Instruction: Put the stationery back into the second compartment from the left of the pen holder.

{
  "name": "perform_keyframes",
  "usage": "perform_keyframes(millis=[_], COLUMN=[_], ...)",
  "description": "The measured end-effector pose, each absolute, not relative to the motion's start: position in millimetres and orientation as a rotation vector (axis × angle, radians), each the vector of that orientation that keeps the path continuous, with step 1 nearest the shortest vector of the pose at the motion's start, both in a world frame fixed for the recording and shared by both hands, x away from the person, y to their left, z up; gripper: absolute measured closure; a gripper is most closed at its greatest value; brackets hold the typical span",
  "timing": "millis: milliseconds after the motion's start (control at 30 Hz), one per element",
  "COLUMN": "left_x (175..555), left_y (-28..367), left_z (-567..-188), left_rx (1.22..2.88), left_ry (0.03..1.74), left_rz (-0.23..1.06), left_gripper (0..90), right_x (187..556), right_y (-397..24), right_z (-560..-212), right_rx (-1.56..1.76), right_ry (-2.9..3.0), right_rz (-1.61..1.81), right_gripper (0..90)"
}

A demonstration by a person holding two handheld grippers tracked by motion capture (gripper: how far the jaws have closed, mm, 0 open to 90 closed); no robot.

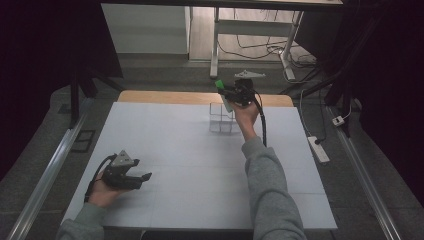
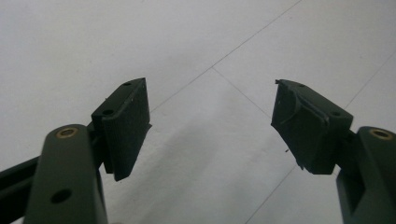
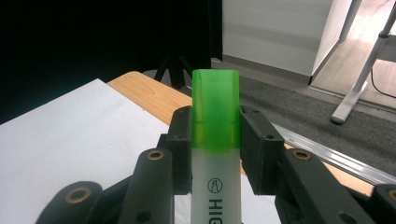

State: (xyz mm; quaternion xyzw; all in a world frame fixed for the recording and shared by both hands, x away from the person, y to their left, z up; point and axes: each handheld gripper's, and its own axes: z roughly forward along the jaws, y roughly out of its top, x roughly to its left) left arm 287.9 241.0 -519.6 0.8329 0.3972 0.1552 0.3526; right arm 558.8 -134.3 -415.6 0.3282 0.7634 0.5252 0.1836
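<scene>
So the right gripper (image 1: 226, 96) is up near the far edge of the worktop (image 1: 190, 165), a bit right of the middle, and it's got a green-capped highlighter (image 1: 223, 95) clamped between its jaws. In the right gripper view you can see the highlighter (image 3: 215, 140) really well: translucent green cap pointing away from the camera, whitish barrel with dark lettering running back toward the gripper body, and both black pads (image 3: 259, 149) pressed flat against it right around where cap meets barrel. From the high view the marker looks tilted, cap end up and toward the left, held in the air above the surface. Just below and beside it sits a small clear organizer box (image 1: 221, 119) with dividers, standing on the white sheet close to the far edge; whether the highlighter's lower end touches it is hard to tell from here. The left gripper (image 1: 142, 177) is way off on the other side, resting low near the near-left corner of the worktop, well apart from the box. In the left gripper view its jaws are spread wide with nothing between the pads (image 2: 126, 126), just the plain white surface with a few thin seam lines under them.
</scene>
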Motion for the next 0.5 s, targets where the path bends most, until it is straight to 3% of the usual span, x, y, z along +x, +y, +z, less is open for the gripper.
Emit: perform_keyframes(millis=[200,300,500], left_x=[288.1,288.4,289.0], left_y=[240.7,240.5,239.6], left_z=[-520.1,-520.6,-521.2], left_rx=[2.156,2.160,2.168], left_ry=[1.029,1.027,1.024], left_rz=[0.400,0.400,0.398], left_gripper=[27.4,27.4,27.3], right_x=[558.8,558.8,556.9], right_y=[-132.2,-133.5,-135.0], right_z=[-418.1,-418.5,-417.4], right_rx=[0.918,0.935,0.932], right_ry=[2.164,2.157,2.186], right_rz=[1.463,1.461,1.452], right_gripper=[65.2,56.9,53.1])
